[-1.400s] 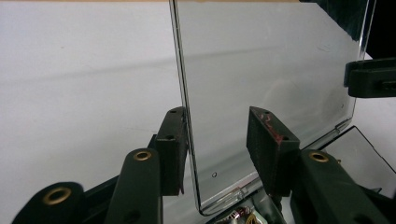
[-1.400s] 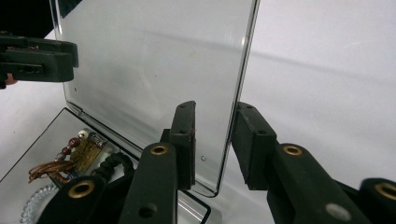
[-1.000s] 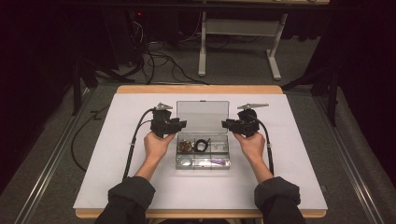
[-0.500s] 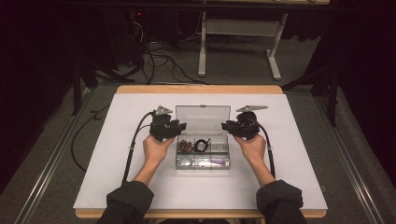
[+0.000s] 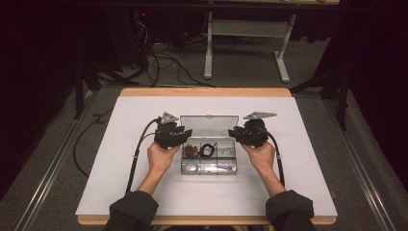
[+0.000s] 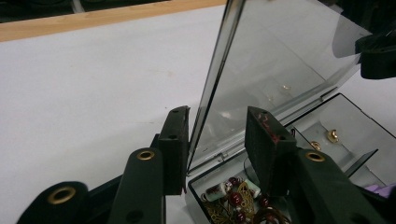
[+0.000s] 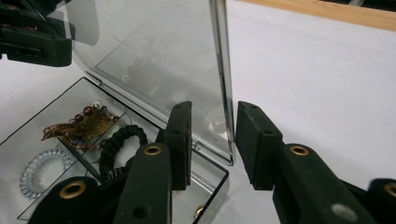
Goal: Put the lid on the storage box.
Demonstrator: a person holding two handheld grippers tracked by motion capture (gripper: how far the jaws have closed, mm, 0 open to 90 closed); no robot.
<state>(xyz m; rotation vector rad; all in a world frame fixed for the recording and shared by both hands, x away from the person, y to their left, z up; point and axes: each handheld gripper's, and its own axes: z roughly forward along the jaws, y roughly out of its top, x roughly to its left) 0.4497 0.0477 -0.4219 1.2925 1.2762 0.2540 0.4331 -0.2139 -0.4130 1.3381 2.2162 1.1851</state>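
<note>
A clear plastic compartment box (image 5: 210, 167) lies mid-table with its hinged lid (image 5: 209, 126) standing raised. My left gripper (image 5: 185, 134) straddles the lid's left edge (image 6: 210, 88); the jaws stand open, and the edge sits close to one pad with a wide gap to the other. My right gripper (image 5: 233, 133) straddles the lid's right edge (image 7: 223, 70). Its jaws have just been opening and stand open, neither pad pressing the edge. Inside the box lie brown bead jewellery (image 7: 79, 126), a black braided band (image 7: 119, 144), a clear spiral tie (image 7: 44, 170) and a gold earring (image 6: 332, 135).
The box rests on a white sheet (image 5: 120, 159) covering a wooden table (image 5: 207, 91). Cables trail from both grippers toward the near edge. A metal stand (image 5: 245, 43) and floor cables sit beyond the table.
Seen from above, the lid looks shorter and its top edge has come toward the person. Both hands stay about where they were.
</note>
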